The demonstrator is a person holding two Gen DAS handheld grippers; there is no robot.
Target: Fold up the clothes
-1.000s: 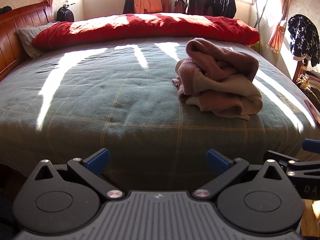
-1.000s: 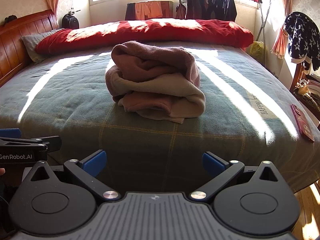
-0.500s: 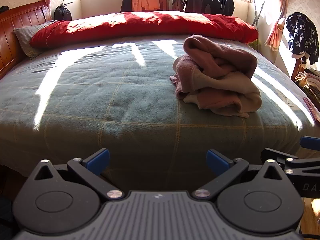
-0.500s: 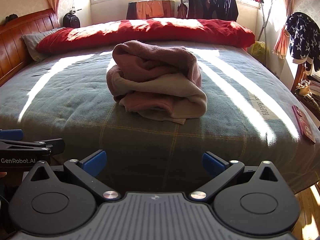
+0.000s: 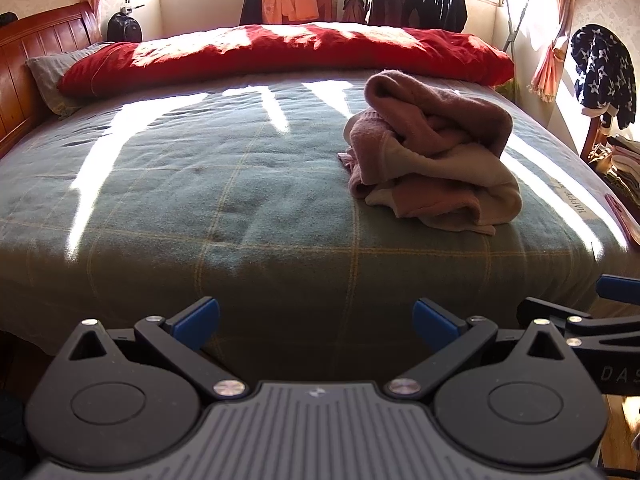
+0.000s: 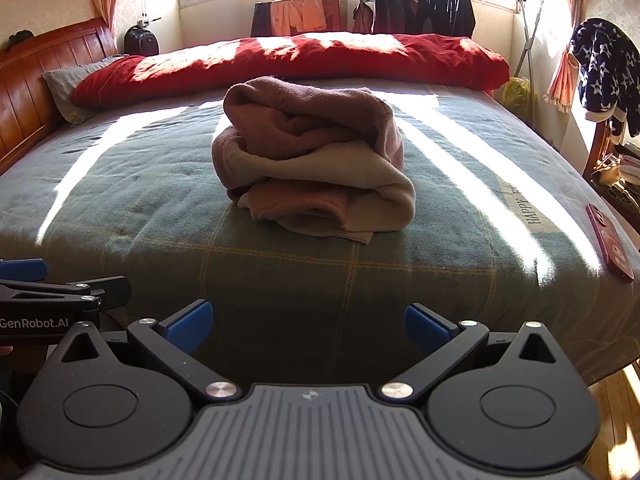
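Left tongs (image 5: 316, 320): spread wide, empty, held off the bed's near edge.
Right tongs (image 6: 306, 322): spread wide, empty, also short of the near edge, just beside the left pair.
Clothes pile (image 6: 312, 160): pink and cream garments bunched in a loose heap on the green plaid blanket (image 6: 120, 200), toward the near edge, apart from both tongs.
Red quilt (image 6: 288, 60): rolled along the bed's far edge.
Red flat object (image 6: 610, 242): at the right edge; possibly a phone, too distorted to tell.
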